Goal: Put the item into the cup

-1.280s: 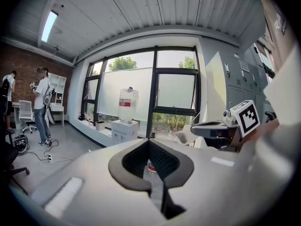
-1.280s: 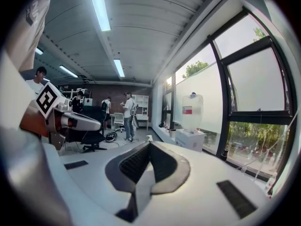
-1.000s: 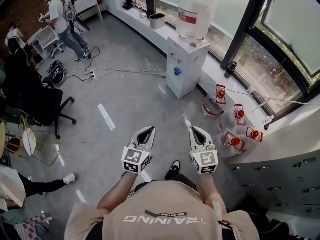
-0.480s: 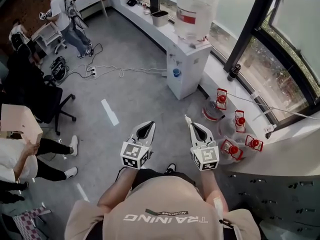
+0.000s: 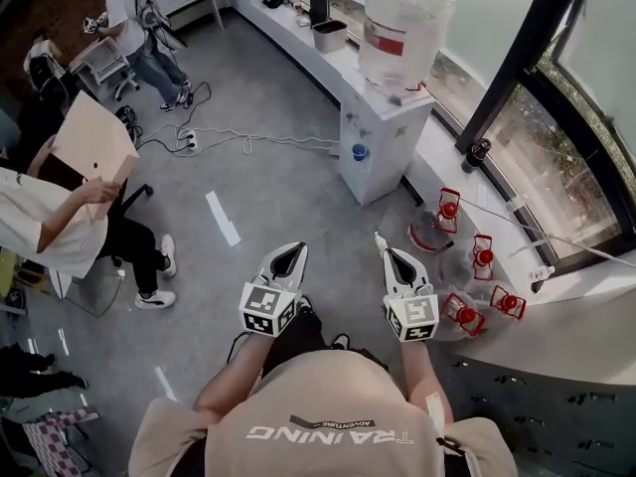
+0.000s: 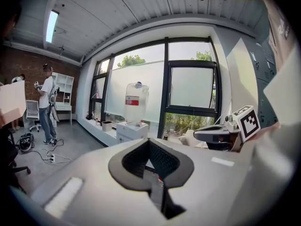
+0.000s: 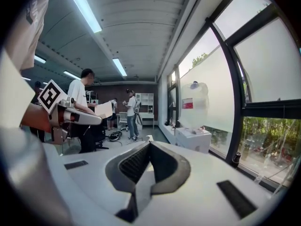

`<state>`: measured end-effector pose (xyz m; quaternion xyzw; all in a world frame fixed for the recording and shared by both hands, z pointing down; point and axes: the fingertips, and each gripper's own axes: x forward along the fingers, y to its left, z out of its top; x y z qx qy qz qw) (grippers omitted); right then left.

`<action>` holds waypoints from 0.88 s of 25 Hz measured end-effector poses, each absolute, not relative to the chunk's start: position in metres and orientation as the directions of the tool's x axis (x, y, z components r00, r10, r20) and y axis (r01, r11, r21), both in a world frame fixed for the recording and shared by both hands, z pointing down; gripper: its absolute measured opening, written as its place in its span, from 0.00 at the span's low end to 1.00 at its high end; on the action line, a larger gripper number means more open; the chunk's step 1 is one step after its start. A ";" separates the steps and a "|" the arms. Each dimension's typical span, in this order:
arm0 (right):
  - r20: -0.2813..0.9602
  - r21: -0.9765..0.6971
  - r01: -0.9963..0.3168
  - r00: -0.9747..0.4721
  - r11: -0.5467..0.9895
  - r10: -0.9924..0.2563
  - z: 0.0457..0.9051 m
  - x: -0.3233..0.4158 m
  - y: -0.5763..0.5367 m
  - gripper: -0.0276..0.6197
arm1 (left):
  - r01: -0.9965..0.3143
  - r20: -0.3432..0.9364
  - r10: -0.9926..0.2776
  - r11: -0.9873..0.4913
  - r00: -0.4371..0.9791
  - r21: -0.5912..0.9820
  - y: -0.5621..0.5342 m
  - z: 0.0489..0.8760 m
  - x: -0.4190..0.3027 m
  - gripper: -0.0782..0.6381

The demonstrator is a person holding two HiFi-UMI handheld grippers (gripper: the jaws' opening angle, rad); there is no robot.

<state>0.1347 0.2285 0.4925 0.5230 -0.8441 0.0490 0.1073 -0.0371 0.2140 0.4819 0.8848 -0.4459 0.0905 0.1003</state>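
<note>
Item: not found in any view, and no cup can be identified with certainty. Its weight, stiffness, surface and grasp point cannot be judged here; a first hold would best be gentle and near its middle once it is seen. Far left: a standing person (image 5: 45, 232) holding a cardboard sheet (image 5: 91, 139), close to the walkway. Grey floor (image 5: 268, 187), crossed by a cable run (image 5: 238, 144), open ahead. Left gripper (image 5: 295, 251): held at waist height over the floor, jaws together, nothing between them. Right gripper (image 5: 384, 244): just beside it and level, tips likewise meeting on nothing. Beyond, right of centre: water dispenser (image 5: 383, 137) carrying a large bottle (image 5: 402, 23). A small blue object (image 5: 359, 152) sits on its front, too small to tell whether it is a cup. Right: red-capped empty jugs (image 5: 484, 256) clustered at the foot of the window ledge (image 5: 437, 162), near the right gripper and a likely snag on that side. Most free room lies ahead and to the left.
</note>
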 end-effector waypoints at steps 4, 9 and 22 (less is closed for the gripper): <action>0.245 0.019 -0.906 -0.406 0.423 -0.881 0.495 0.133 0.200 0.06 | -0.804 0.246 -0.768 -0.585 0.592 0.106 0.178 0.485 -0.045 0.12; 0.233 0.032 -0.917 -0.381 0.398 -0.895 0.479 0.121 0.156 0.06 | -0.774 0.229 -0.743 -0.626 0.629 0.094 0.127 0.469 -0.053 0.12; 0.242 0.010 -0.957 -0.279 0.289 -0.929 0.491 0.076 0.079 0.06 | -0.701 0.250 -0.664 -0.707 0.705 0.098 0.033 0.482 -0.091 0.12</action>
